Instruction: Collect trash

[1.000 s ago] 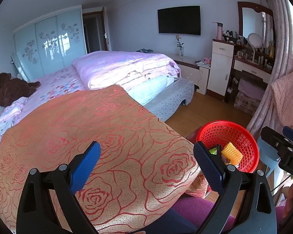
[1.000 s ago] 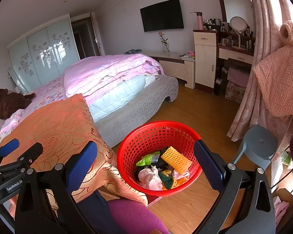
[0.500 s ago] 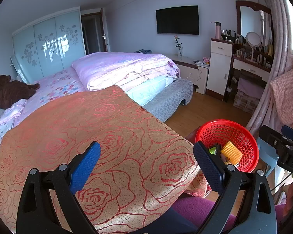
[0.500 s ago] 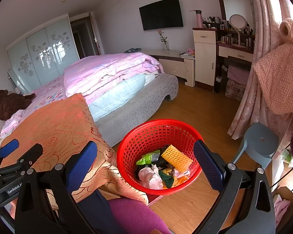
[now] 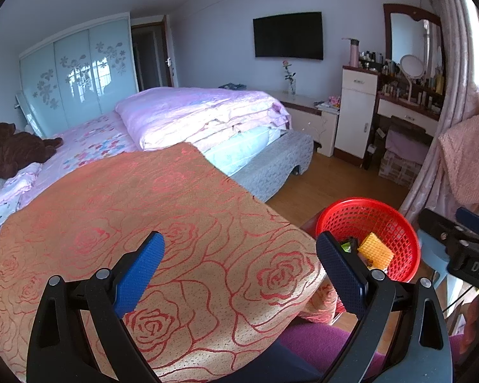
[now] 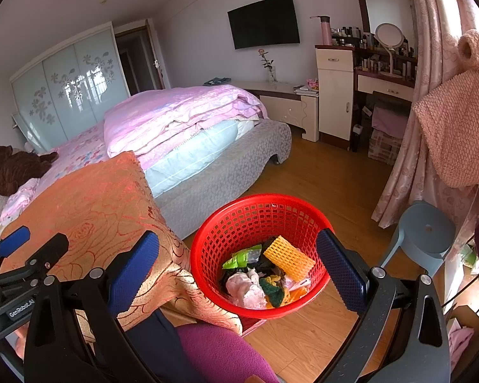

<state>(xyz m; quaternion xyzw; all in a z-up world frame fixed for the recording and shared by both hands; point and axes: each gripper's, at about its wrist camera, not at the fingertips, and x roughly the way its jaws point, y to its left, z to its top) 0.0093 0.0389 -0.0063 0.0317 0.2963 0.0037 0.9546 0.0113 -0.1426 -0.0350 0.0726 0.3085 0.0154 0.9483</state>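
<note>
— Where's the trash?

— Heaped in the red basket (image 6: 261, 255), beside the rose-patterned cloth (image 5: 150, 242): yellow foam net (image 6: 289, 258), green wrapper (image 6: 242, 256), crumpled tissue (image 6: 244, 289).

— Why both hands idle?

— I judge collecting done. My left gripper (image 5: 238, 263) and right gripper (image 6: 238, 263) have fingers spread wide, holding nothing.

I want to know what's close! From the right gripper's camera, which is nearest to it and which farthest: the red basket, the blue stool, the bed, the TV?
1. Red basket, right between the open jaws of the right gripper.
2. Blue stool, to the right, on the floor.
3. Bed, beyond, to the left.
4. TV, on the far wall.
</note>
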